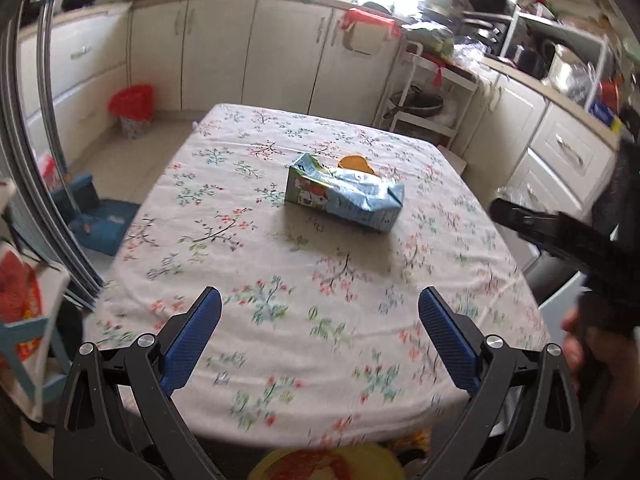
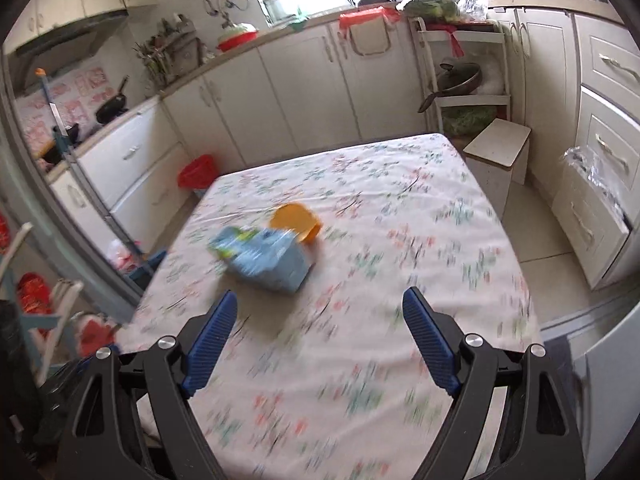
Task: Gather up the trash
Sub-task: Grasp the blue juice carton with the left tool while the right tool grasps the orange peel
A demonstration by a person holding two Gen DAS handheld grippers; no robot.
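A crumpled light-blue drink carton (image 1: 346, 195) lies on its side near the middle of the floral tablecloth (image 1: 280, 320). Behind it an orange cup (image 1: 354, 162) peeks out. In the right wrist view the carton (image 2: 266, 260) is blurred, with the orange cup (image 2: 296, 222) tipped over just beyond it. My left gripper (image 1: 320, 300) hovers open over the near part of the table, nothing between its blue pads. My right gripper (image 2: 316, 304) is also open and empty, short of the carton. The right gripper's black body and the hand holding it show at the right edge of the left wrist view (image 1: 560, 240).
A small bin with a red bag (image 1: 132, 108) stands on the floor beyond the table's far left corner. White cabinets (image 1: 256, 52) line the back and right walls. A white stool (image 2: 496, 152) and a shelf rack (image 2: 464, 76) stand at the table's far right corner.
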